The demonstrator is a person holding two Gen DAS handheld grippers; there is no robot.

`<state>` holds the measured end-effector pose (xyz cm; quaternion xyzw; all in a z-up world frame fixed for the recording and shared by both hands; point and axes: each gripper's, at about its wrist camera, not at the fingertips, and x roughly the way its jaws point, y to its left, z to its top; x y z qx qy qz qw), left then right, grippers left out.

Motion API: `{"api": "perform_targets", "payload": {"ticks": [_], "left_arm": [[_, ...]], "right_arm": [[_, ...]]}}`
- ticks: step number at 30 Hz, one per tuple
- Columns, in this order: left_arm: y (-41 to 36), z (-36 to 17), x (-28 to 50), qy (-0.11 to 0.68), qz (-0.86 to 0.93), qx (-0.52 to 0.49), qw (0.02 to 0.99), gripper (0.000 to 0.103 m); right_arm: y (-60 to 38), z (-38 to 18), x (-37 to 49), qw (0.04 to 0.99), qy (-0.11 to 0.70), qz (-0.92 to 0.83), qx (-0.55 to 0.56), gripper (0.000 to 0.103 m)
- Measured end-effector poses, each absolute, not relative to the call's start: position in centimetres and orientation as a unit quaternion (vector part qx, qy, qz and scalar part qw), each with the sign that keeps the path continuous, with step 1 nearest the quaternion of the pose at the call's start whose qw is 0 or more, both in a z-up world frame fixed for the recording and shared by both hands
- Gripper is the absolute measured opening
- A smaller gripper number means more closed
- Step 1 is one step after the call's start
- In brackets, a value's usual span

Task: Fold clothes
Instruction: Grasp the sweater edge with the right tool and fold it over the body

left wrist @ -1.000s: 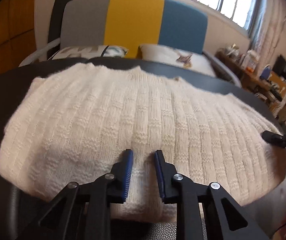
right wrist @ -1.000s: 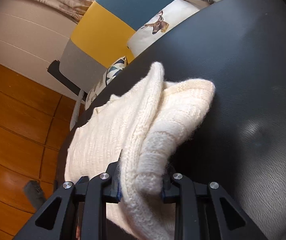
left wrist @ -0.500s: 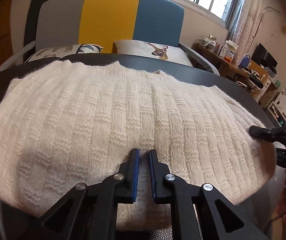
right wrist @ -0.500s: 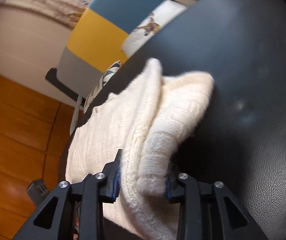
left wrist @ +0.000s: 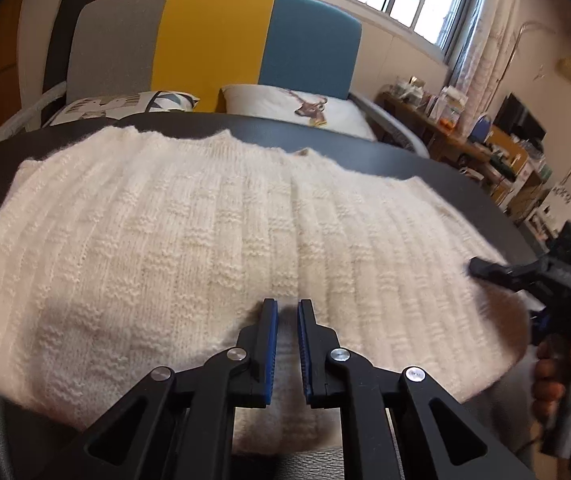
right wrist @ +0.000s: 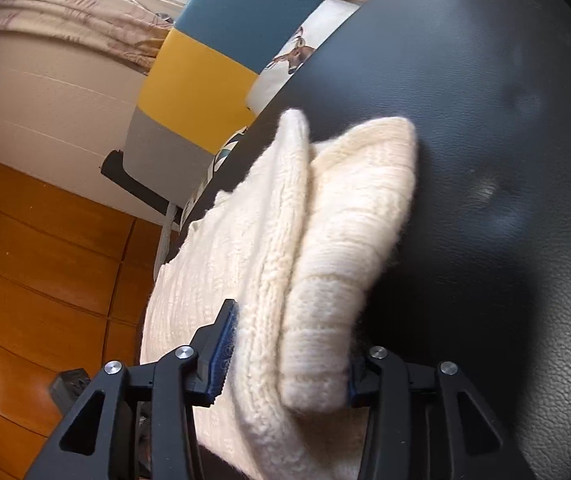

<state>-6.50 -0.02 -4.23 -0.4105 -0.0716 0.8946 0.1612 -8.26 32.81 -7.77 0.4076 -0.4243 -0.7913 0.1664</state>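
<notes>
1. My left gripper (left wrist: pixel 286 312) hangs over the near edge of the cream knit sweater (left wrist: pixel 221 256), its blue pads nearly pressed together with only a thin gap; whether any knit is pinched there I cannot tell.
2. My right gripper (right wrist: pixel 289 344) is spreading its jaws; the sweater's thick folded end (right wrist: pixel 325 280) still sits between them.
3. The sweater lies spread across the dark table (right wrist: pixel 485 120); a tricolour sofa (left wrist: pixel 213 40) stands behind it.
</notes>
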Motion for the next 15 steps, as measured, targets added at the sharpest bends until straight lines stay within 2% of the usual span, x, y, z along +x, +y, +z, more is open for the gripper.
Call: {"api": "perform_targets", "payload": {"ticks": [3,7,10,12,15], "left_arm": [[-0.2,-4.3,-6.9,-0.080,0.890,-0.416,0.168,0.011],[0.6,-4.8,-6.4,-0.051,0.896,-0.407,0.171,0.010],[0.8,-4.1,-5.9,-0.062,0.895,-0.402,0.185,0.006],[1.0,-4.4,-5.7,-0.048,0.897,-0.406,0.169,0.003],[1.0,-5.0,-5.6,-0.053,0.898,-0.407,0.159,0.001]], "right_arm": [[32.7,-8.1,-8.5,0.174,-0.442,-0.787,0.394,0.044],[32.5,-8.2,-8.9,0.196,-0.440,-0.782,0.395,0.044],[32.5,-8.3,-9.3,0.204,-0.432,-0.775,0.413,0.037],[32.5,-8.6,-9.3,0.191,-0.435,-0.775,0.416,0.030],[32.1,-8.4,-9.1,0.176,-0.429,-0.783,0.415,0.024]]}}
